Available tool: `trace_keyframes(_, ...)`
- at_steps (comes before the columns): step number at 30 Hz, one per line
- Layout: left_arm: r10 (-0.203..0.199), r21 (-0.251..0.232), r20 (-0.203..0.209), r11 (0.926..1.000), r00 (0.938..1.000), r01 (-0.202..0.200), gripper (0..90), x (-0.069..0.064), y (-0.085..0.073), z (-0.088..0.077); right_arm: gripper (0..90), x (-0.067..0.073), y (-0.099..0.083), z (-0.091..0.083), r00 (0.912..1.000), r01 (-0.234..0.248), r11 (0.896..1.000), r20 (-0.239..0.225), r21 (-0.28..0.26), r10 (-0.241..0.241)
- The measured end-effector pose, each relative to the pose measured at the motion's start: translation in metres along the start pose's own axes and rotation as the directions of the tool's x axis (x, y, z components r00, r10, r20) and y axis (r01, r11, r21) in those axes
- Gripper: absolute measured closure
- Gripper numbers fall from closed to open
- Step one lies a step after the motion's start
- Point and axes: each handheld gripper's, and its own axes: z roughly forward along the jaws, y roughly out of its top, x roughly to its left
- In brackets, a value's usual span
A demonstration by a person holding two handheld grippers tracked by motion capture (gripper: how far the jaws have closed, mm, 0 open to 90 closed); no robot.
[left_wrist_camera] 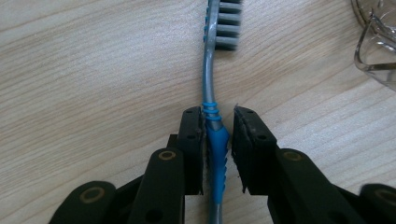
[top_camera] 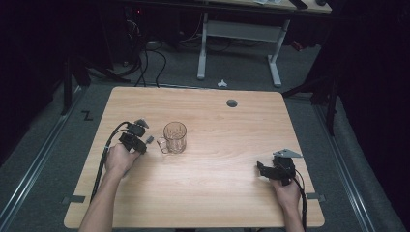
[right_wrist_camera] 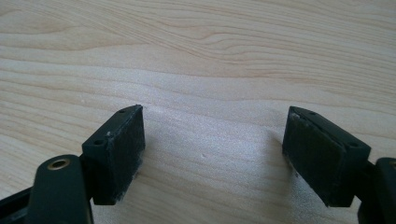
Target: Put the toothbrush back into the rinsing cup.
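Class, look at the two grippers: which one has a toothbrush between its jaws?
The left gripper: its jaws flank the toothbrush handle. The right gripper stands wide open over bare table.

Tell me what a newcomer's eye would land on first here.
First, the blue and grey toothbrush lying on the wooden table, its blue grip between the narrowly parted pads of the left gripper. Next, the clear glass mug standing just right of that gripper. The right gripper rests wide open, near the table's right edge.
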Motion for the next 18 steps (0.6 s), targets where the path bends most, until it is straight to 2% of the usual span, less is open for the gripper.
trace_keyframes(10,-0.013,-0.014,0.009,0.9998,0.9999,0.013,78.4,0.0035,-0.0006,0.0003,21.3,0.0,0.0,0.0,1.0,0.0,1.0,0.0,0.0,0.0)
trace_keyframes(18,-0.02,-0.016,0.021,0.9997,0.9996,0.02,78.9,0.0062,-0.0013,0.0001,21.3,0.0,-0.0001,0.0,1.0,0.0,1.0,0.0,0.0,0.0)
